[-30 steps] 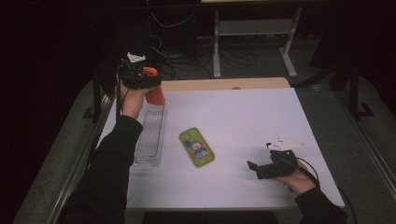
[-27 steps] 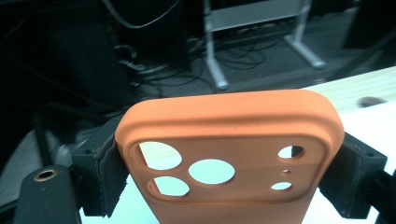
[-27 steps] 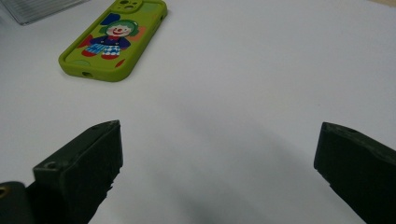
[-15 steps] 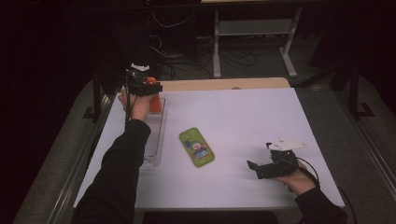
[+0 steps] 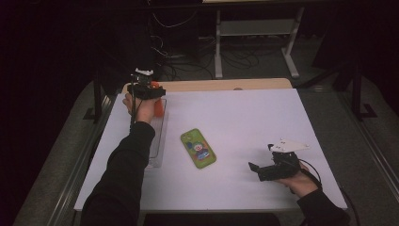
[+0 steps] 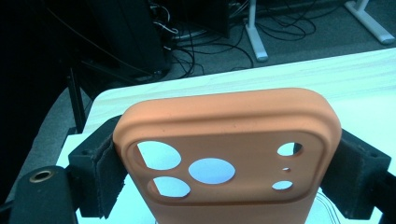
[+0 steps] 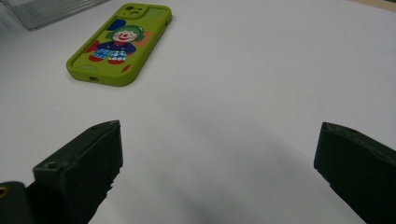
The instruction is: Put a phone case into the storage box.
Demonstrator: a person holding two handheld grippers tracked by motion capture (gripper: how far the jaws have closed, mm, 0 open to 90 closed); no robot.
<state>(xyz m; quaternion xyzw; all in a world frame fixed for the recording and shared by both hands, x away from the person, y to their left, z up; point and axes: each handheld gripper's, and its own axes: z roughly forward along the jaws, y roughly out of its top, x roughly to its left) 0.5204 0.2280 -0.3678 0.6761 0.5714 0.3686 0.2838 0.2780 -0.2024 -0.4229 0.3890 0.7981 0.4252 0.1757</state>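
Orange phone case (image 6: 224,158) is the thing in hand, clamped by its two long edges between the fingers of the left gripper (image 5: 147,90), which holds it in the air over the far end of the clear tray (image 5: 157,141), at about ten o'clock on the tabletop (image 5: 263,117).

Going from largest to smallest: the white tabletop carries everything; the long clear tray lies along its nine o'clock side; the green phone case (image 5: 198,148), printed with a clown, lies flat near the centre, just beside the tray but apart from it; the orange case is the smallest patch in the high view, peeking out by the hand.

What could go wrong, as I judge it: the hold is on the case's soft sides alone, so a sideways squeeze may bow the shell and let it spring out, dropping onto the tray rim or off the ten o'clock corner, which is near. A tilt of the wrist would cause the same slip.

The left arm is stretched well forward, forearm along the tray, hand raised. The right gripper (image 5: 275,168) rests low at about five o'clock, its fingers (image 7: 84,163) spread wide apart on nothing, aimed toward the green case.
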